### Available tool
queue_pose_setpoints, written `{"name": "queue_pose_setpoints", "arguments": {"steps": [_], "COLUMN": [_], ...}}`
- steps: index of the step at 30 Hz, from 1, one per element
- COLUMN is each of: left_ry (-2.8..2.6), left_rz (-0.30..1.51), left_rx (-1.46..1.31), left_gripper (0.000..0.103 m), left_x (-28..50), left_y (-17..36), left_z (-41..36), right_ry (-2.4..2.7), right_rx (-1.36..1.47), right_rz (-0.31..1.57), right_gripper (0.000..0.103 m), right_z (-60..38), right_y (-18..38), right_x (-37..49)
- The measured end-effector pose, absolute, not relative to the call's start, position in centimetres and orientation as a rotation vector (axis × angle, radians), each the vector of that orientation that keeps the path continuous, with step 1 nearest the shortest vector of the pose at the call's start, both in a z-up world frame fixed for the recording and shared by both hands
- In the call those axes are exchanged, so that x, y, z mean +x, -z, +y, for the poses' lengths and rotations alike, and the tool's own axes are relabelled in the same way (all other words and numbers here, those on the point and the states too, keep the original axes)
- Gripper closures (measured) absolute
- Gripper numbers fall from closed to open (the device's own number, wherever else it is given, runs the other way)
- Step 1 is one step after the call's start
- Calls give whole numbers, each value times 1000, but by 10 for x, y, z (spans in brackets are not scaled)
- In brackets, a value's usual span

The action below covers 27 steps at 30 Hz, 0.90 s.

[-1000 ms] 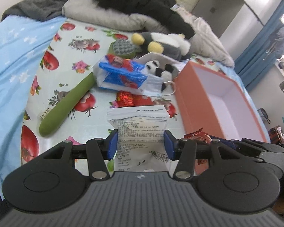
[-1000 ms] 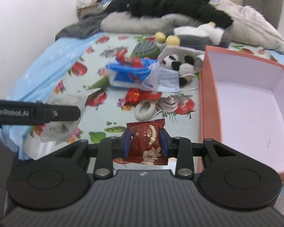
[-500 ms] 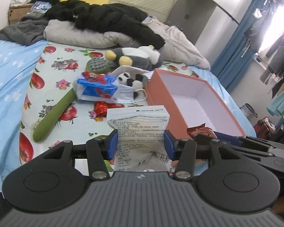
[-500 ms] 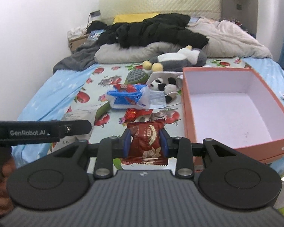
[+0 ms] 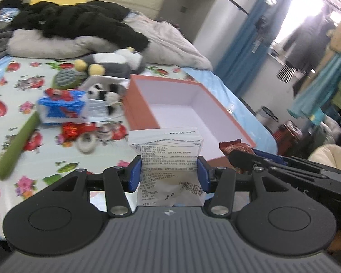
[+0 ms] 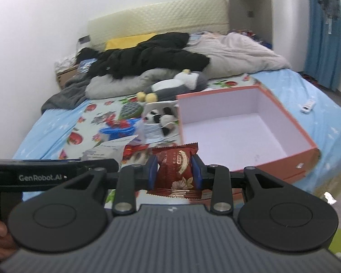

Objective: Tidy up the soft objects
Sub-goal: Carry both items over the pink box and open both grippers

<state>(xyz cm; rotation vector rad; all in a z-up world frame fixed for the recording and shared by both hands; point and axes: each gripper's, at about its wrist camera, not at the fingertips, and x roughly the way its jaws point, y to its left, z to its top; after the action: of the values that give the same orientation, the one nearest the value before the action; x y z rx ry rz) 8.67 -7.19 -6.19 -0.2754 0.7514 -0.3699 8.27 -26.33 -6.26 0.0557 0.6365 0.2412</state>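
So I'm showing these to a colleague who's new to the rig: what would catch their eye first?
Probably the two held packets: the left tongs grip a white printed sachet, the right tongs a dark red snack wrapper. Next, the big orange box, open and empty, on the bed just beyond them, with a jumble of plush toys and packets to its left.

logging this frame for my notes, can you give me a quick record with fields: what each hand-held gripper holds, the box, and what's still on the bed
left hand-held gripper: shut on a white packet
right hand-held gripper: shut on a red snack packet
box: orange, open, empty inside, on the bed
still on the bed: penguin plush, panda toy, blue pack, green brush, white ring
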Motion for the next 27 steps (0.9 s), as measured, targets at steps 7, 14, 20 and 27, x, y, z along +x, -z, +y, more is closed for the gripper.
{"name": "queue_pose_setpoints", "arguments": {"steps": [7,14,20,27], "left_ry": [439,466,460,463], "left_rz": [782,813,866,920], "left_rx": [-227,-204,-185,-146], "left_gripper": [47,47,47,47], "left_x": [113,162,219,288], "left_y": [61,66,86,112], "left_z": [-105,-137,-163,-193], "right_ry": [-145,-105,-89,-74], "right_rx": [102,136,158,180], "right_rz": [635,661,698,744], "right_gripper": [67,67,67,67], "right_z": [-297,-323,-345,-370], "right_y": [63,71,84,107], "right_x": [84,112,154,210]}}
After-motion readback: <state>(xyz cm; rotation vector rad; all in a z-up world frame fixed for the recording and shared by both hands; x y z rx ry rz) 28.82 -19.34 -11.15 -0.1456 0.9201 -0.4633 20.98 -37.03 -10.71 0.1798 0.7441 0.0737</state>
